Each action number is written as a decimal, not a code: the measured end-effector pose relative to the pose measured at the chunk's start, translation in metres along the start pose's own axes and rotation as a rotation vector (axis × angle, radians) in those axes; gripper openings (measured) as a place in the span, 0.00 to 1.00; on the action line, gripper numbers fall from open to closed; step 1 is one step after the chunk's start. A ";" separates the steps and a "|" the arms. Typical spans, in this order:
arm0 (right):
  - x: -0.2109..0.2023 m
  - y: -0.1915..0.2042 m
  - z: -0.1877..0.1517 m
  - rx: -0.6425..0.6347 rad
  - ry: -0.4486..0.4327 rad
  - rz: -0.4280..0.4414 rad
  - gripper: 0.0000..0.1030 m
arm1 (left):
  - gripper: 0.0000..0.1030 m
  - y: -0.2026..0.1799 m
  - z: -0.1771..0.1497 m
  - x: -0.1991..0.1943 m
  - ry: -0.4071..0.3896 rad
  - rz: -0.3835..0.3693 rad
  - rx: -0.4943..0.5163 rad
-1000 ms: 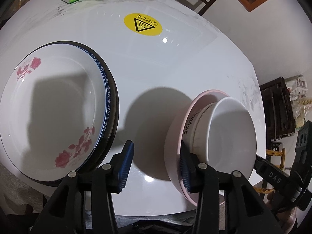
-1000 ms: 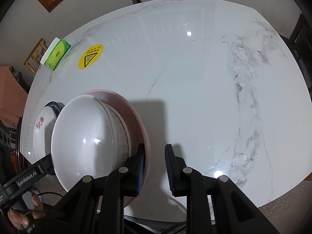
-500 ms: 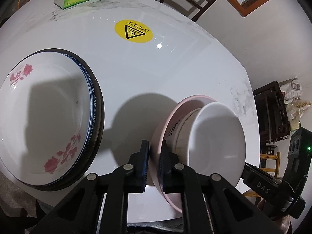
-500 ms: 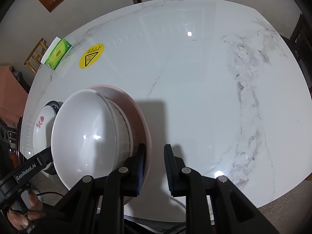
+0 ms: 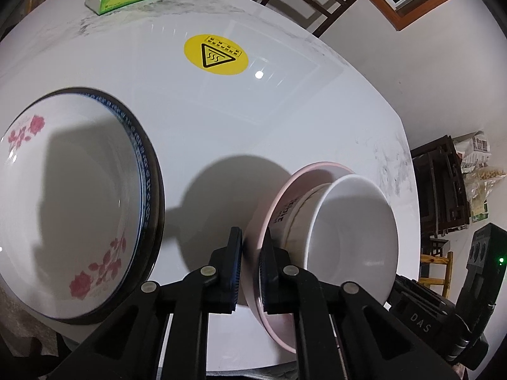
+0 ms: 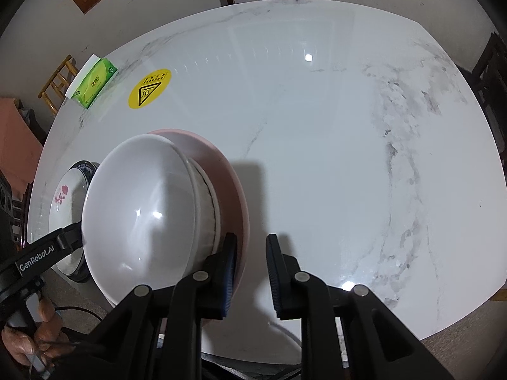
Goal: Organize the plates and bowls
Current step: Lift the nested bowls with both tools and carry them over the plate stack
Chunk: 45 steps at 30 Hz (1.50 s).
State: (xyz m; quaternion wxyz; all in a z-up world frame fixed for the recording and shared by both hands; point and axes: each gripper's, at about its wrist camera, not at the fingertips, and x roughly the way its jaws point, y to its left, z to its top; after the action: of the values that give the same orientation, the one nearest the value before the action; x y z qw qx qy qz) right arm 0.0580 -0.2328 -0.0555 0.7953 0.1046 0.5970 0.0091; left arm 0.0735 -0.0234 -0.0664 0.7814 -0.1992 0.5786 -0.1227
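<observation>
Left gripper (image 5: 250, 266) pinched rim of pink ceramic bowl (image 5: 279, 209) holding nested white bowl (image 5: 351, 234), near table edge. Right gripper (image 6: 252, 269) slightly spread, straddling opposite rim. Risk: one-sided lift tilts stack; white bowl slides out.

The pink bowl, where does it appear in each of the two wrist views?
Left wrist: pink bowl, lower centre-right, rim between the left gripper fingers.
Right wrist: pink bowl, lower left, behind the white bowl.
Shared landmark: yellow warning sticker.
</observation>
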 end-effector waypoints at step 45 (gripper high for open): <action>0.001 0.007 0.004 0.037 -0.001 -0.016 0.08 | 0.04 -0.010 0.004 -0.001 0.037 0.060 0.002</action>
State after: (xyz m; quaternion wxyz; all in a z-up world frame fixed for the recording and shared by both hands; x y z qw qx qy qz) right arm 0.0635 -0.2261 -0.0543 0.7935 0.1146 0.5976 -0.0086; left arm 0.0774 -0.0315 -0.0602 0.7742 -0.1787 0.5984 -0.1036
